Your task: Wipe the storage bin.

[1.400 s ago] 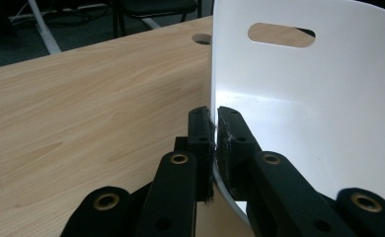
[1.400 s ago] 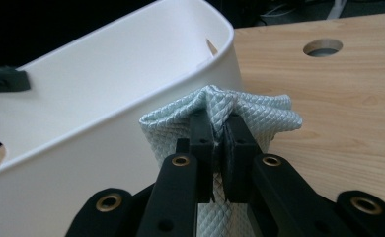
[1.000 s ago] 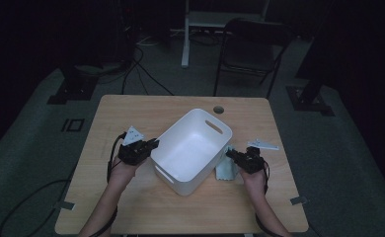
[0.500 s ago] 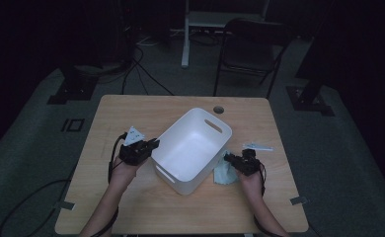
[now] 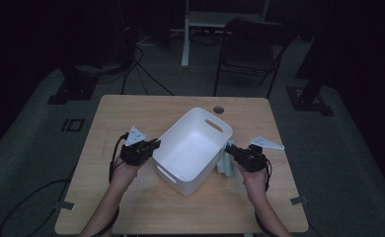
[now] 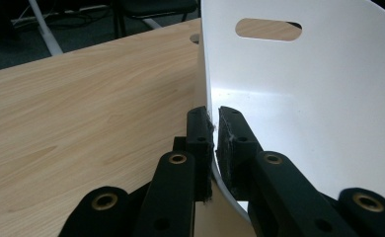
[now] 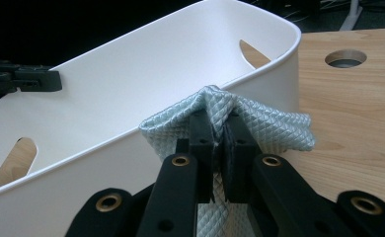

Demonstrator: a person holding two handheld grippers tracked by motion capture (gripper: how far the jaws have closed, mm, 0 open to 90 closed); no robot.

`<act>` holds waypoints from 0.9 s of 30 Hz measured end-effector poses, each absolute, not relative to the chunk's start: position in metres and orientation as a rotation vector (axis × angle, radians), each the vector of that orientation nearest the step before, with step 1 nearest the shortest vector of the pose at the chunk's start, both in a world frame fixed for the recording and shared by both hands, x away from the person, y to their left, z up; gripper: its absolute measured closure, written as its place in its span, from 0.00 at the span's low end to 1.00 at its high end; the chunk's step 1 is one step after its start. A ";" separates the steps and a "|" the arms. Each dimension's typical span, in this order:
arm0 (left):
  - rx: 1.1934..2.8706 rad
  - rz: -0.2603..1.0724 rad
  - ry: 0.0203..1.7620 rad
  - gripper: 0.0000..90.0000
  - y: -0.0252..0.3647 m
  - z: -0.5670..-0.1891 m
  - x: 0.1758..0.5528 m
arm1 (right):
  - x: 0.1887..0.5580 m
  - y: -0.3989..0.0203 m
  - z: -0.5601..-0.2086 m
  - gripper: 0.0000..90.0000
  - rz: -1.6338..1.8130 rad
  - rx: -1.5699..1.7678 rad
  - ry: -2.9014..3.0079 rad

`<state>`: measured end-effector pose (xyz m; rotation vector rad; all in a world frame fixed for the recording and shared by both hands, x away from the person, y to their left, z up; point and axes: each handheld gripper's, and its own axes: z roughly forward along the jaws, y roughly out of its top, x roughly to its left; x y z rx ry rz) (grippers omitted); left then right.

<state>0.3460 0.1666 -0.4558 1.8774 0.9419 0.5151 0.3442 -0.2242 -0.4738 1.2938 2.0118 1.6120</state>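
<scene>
Currently the left gripper (image 6: 214, 129) is clamping the near rim of the white bin (image 5: 193, 148) at table (image 5: 131, 113) centre; the right gripper (image 7: 221, 136) is pinching the pale-blue quilted cloth (image 7: 274, 126), bunched just beside the bin's right wall.

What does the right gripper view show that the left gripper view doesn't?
The right gripper view shows the right gripper shut on a pale quilted cloth beside the tub, and the table's round cable hole in full. The left gripper view shows the left gripper pinching the tub's rim. Both show the white tub with its handle slots, and the wooden table.
</scene>
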 end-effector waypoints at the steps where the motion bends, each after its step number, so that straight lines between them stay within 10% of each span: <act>1: 1.877 0.514 0.940 0.93 0.167 -0.456 0.346 | 0.344 -0.225 -0.475 0.94 1.619 1.297 2.008; 27: 1.880 0.519 0.929 0.93 0.164 -0.456 0.345 | 0.364 -0.227 -0.531 0.94 1.437 1.462 2.105</act>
